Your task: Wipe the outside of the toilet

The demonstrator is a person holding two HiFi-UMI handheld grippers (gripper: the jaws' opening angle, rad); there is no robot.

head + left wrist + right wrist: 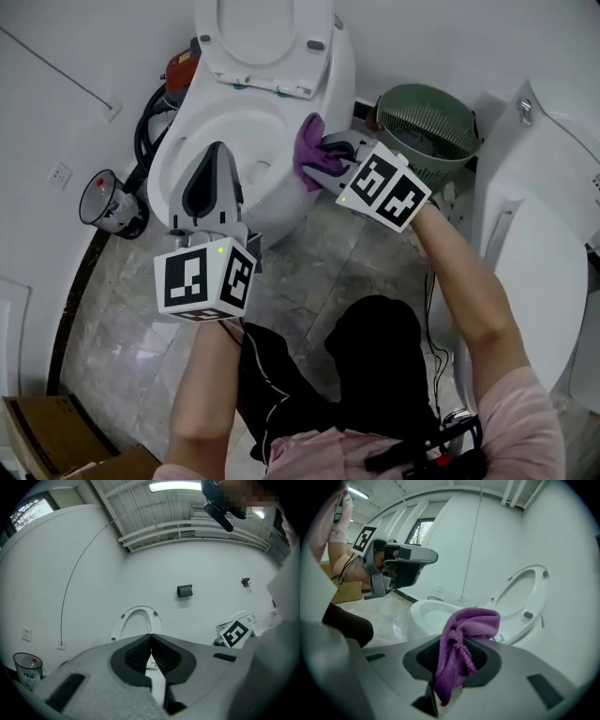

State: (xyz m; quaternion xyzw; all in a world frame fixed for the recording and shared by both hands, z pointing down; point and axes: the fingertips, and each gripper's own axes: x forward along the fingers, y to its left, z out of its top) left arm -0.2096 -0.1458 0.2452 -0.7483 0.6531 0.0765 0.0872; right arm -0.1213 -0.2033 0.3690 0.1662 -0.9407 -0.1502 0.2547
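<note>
- Bright, even light; a ceiling lamp (173, 486) glares in the left gripper view.
- The white toilet (187, 131) shows a soft sheen and faint shadows.
- Both gripper views bend strongly, corners dark.
- Nearest foreground looks soft.

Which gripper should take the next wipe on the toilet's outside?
Right. The right gripper is shut on the cloth, which sits at the right outer side of the toilet. The left gripper is shut and empty, held over the bowl's near rim.
</note>
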